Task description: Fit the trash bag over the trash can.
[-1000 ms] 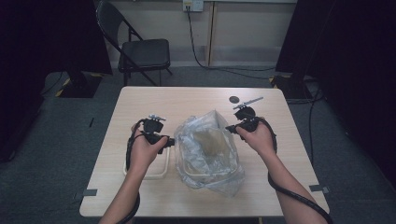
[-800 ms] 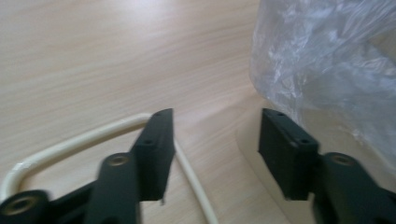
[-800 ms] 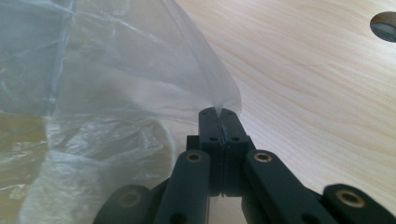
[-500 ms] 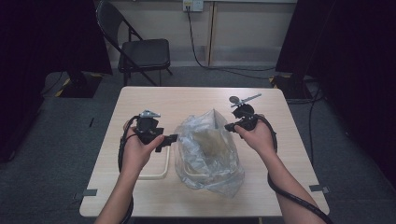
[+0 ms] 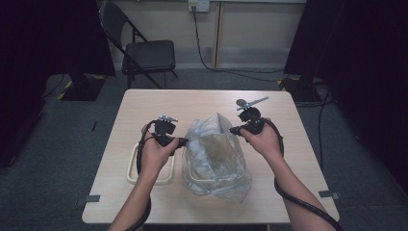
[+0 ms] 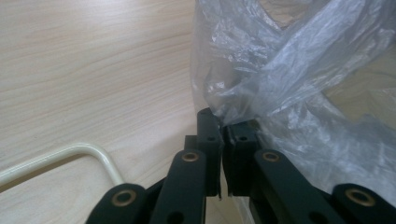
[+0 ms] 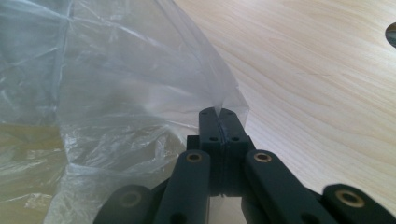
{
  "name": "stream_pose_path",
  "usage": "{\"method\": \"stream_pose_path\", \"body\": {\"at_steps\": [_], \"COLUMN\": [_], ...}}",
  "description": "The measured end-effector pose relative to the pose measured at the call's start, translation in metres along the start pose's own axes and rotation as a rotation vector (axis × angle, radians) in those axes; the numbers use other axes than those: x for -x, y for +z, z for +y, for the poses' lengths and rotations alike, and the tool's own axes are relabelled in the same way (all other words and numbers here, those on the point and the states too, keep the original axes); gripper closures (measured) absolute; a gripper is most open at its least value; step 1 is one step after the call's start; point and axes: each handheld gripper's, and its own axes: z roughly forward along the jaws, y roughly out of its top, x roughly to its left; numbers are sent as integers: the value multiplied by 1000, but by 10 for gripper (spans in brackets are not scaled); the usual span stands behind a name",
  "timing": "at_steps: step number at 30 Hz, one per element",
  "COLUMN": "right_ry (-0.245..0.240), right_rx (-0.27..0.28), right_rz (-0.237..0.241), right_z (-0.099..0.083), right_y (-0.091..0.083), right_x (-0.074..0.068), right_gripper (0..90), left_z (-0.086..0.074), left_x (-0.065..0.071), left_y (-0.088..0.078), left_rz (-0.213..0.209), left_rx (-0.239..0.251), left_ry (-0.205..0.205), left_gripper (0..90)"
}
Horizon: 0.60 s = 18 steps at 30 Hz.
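Note:
A clear plastic bag [image 5: 216, 154] lies crumpled in the middle of the wooden table [image 5: 192, 103], with a cream-rimmed container [image 5: 208, 179] inside it. My left gripper [image 5: 184, 142] is at the bag's left edge. Its jaws have just been closing, and in the left gripper view the gripper [image 6: 223, 122] is shut with the bag's film [image 6: 289, 70] pinched at the tips. My right gripper [image 5: 232, 130] is shut on the bag's right edge; in the right gripper view the gripper [image 7: 218, 112] clamps a fold of the film [image 7: 116, 84].
A cream rounded frame [image 5: 149, 166] lies on the table left of the bag, under my left hand; its bar [image 6: 70, 151] runs past the left jaws. A small dark disc with a metal rod [image 5: 242, 102] sits behind the right gripper. A black folding chair [image 5: 149, 53] stands beyond the table.
The left gripper opened, shifted right to the bag's left edge and closed on the film. The right gripper kept its hold and barely moved.

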Motion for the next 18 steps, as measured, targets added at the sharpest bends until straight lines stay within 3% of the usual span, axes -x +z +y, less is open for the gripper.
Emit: {"method": "stream_pose_path", "body": {"at_steps": [8, 11, 14, 18], "right_ry": [19, 45, 79, 99], "right_rx": [-6, -11, -28, -51], "right_rz": [1, 17, 39, 56], "right_z": [-6, -12, -22, -31], "right_y": [11, 21, 35, 46], "right_x": [10, 15, 22, 23], "right_gripper": [900, 900, 900, 900], "left_z": [-1, -3, -7, -12], "left_x": [-1, -5, -9, -9], "left_y": [16, 21, 29, 32], "left_rz": [1, 2, -2, -3], "left_rx": [-32, -44, -55, -71], "left_ry": [-18, -25, -59, -57], "left_gripper": [900, 900, 900, 900]}}
